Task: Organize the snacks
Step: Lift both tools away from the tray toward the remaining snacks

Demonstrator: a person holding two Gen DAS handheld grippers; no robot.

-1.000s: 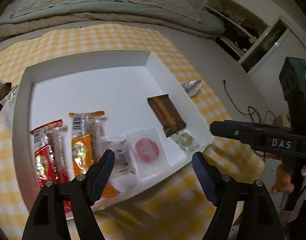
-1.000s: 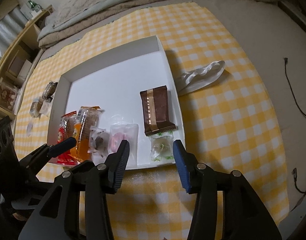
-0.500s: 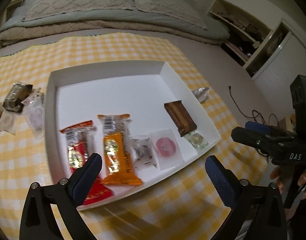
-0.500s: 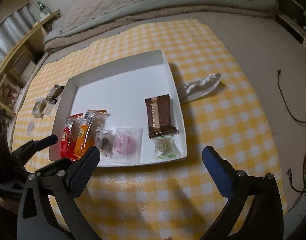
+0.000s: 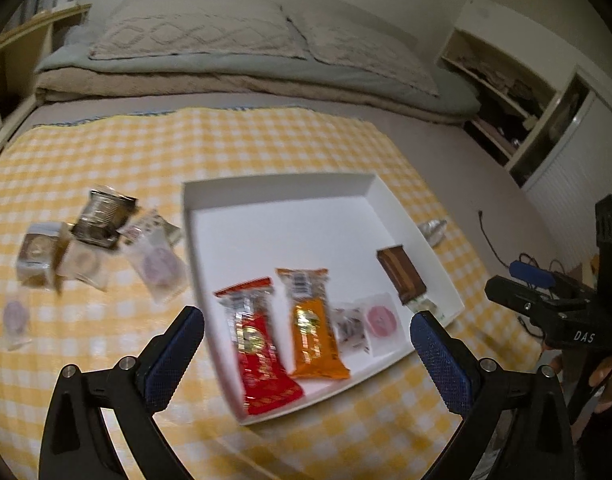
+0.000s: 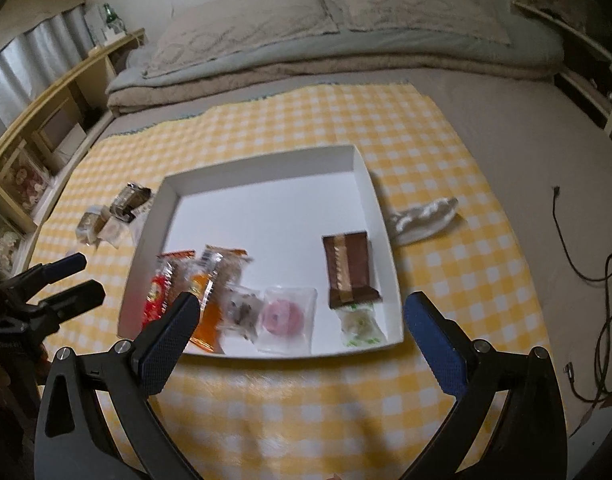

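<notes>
Here, both the left gripper (image 5: 306, 354) and the right gripper (image 6: 295, 334), marked "DAS", hang spread wide and holding nothing over the yellow checked cloth (image 6: 446, 152), near the white tray (image 6: 265, 172) where 6 wrapped snacks (image 6: 279, 314) line its near edge, print unreadable.

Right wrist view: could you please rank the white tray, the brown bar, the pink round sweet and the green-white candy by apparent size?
1. White tray
2. Brown bar
3. Pink round sweet
4. Green-white candy, close to the sweet, so that order is unsure.
</notes>
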